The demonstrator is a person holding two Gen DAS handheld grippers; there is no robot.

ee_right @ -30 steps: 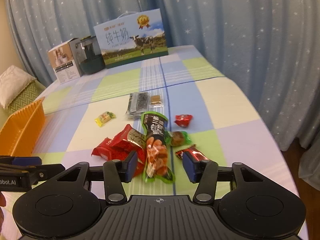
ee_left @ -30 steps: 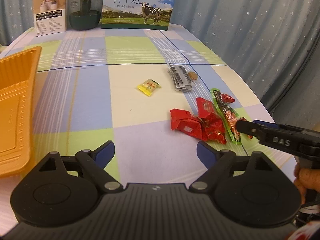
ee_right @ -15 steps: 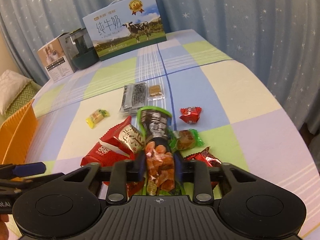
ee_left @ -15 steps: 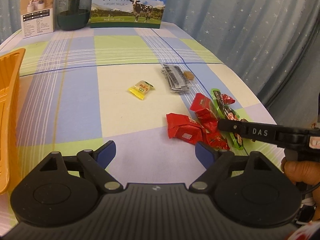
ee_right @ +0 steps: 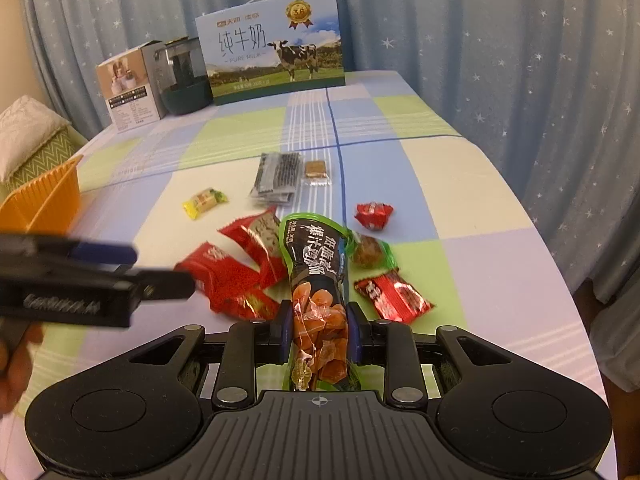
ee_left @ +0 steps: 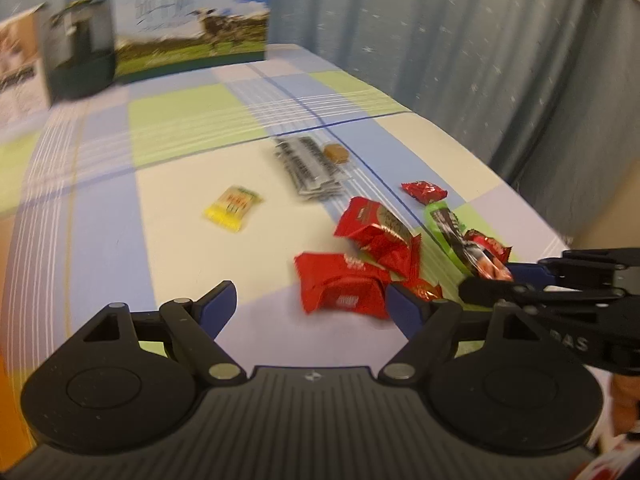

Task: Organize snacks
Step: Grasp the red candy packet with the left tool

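Observation:
My right gripper (ee_right: pixel 318 332) is shut on the near end of a long green-edged snack pack (ee_right: pixel 316 264), which points away over the checked tablecloth. In the left wrist view that gripper (ee_left: pixel 500 280) comes in from the right with the pack (ee_left: pixel 452 232) in it. My left gripper (ee_left: pixel 312 304) stands wide with its jaws closing. A red packet (ee_left: pixel 344 288) lies partly between its fingertips, near the right one, and the pads do not touch it. A second red packet (ee_left: pixel 376 232) rests just beyond. A yellow candy (ee_left: pixel 232 208) lies further left.
An orange basket (ee_right: pixel 44 204) stands at the table's left edge. Grey sachets (ee_right: pixel 278 176), a biscuit (ee_right: pixel 316 170), a small red candy (ee_right: pixel 374 216), a green-wrapped sweet (ee_right: pixel 368 252) and another red packet (ee_right: pixel 394 296) lie around. A milk carton box (ee_right: pixel 272 48) stands at the back.
My right gripper has shut on the green-edged pack. My left gripper has moved right and closer to the red packets, rolling a little; the orange basket has left its view.

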